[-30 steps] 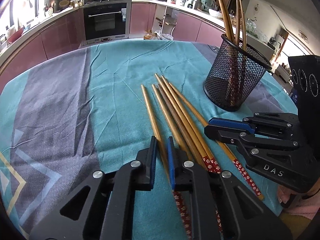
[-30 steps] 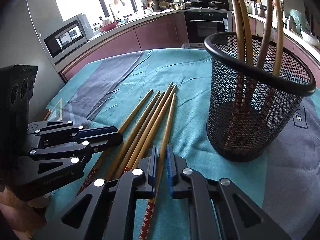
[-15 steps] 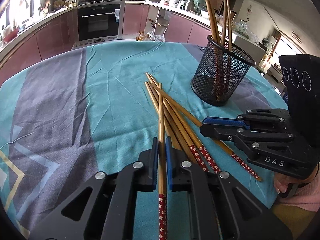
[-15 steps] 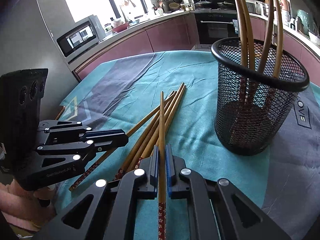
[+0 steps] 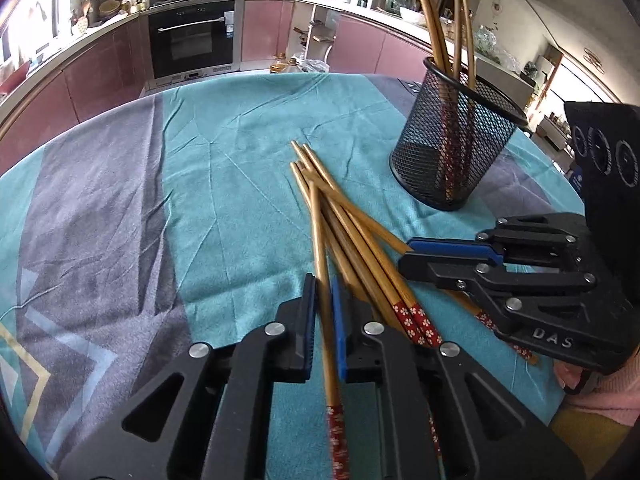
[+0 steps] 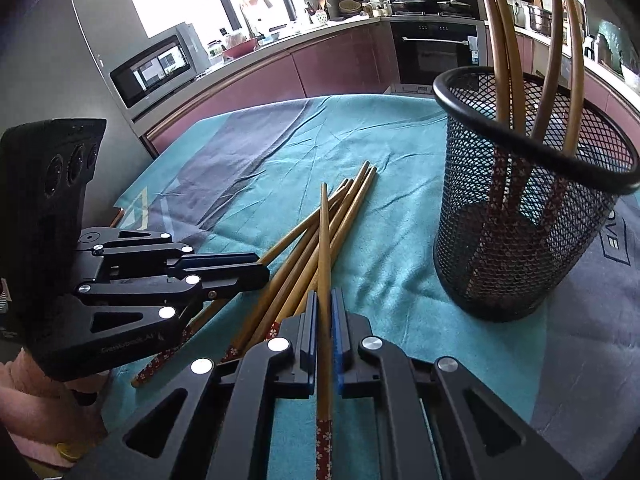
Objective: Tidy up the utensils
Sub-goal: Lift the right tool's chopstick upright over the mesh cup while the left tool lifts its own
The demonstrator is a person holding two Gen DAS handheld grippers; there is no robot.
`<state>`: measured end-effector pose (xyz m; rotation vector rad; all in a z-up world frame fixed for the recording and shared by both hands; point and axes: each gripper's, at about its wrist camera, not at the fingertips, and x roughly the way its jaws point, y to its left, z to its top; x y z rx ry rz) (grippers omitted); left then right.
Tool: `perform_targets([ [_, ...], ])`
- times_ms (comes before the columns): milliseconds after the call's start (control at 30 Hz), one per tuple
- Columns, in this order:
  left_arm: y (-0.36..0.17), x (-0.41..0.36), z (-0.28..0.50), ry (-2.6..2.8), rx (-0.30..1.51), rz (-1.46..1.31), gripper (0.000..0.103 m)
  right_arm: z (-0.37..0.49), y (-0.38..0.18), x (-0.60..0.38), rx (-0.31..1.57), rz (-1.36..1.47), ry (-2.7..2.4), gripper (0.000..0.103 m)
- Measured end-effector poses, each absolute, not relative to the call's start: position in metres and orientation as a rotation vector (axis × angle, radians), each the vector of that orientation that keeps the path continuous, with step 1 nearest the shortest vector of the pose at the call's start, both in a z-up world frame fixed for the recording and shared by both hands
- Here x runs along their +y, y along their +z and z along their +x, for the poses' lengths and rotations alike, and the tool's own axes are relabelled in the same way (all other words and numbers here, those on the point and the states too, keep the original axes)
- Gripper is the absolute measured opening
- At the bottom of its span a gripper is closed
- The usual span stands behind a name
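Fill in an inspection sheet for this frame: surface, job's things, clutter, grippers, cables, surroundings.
Surface: round table under a teal and grey cloth, creased.
Job's things: black mesh holder upright on the cloth with four chopsticks standing in it; loose chopsticks lying in a crossed bundle beside it, red patterned ends toward the cameras.
Clutter: nothing seen on the cloth besides these.
Grippers: left gripper shut on one chopstick; right gripper shut on another chopstick; each held one points out over the bundle.
Cables: nothing seen.
Surroundings: kitchen with pink cabinets, built-in oven, microwave, crowded counters, bright windows; a pink sleeve at the frame edge.
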<state>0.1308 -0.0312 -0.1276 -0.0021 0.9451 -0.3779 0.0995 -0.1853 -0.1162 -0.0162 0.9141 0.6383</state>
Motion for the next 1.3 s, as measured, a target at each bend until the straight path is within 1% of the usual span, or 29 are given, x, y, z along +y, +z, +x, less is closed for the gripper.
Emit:
perform_targets([
  [167,-0.11,-0.031,0.122,-0.395,0.895,-0.019,0.007,0.09,-0.092,-0.201,0.836,0.004,0.643,0.006],
  [433,-0.056,-0.029,0.107,-0.506,0.773,-0.078,0.007,0.078,-0.047,-0.239,0.704,0.095,0.643,0.006],
  [733,-0.006,-0.03,0.092,-0.596,0.65,-0.112,0.007,0.072,-0.017,-0.266,0.601,0.147,0.631,0.006],
  [1300,0.055,-0.055,0.115,-0.631,0.512,-0.135,0.007,0.089,0.036,-0.292,0.451,0.14,0.594,0.006],
])
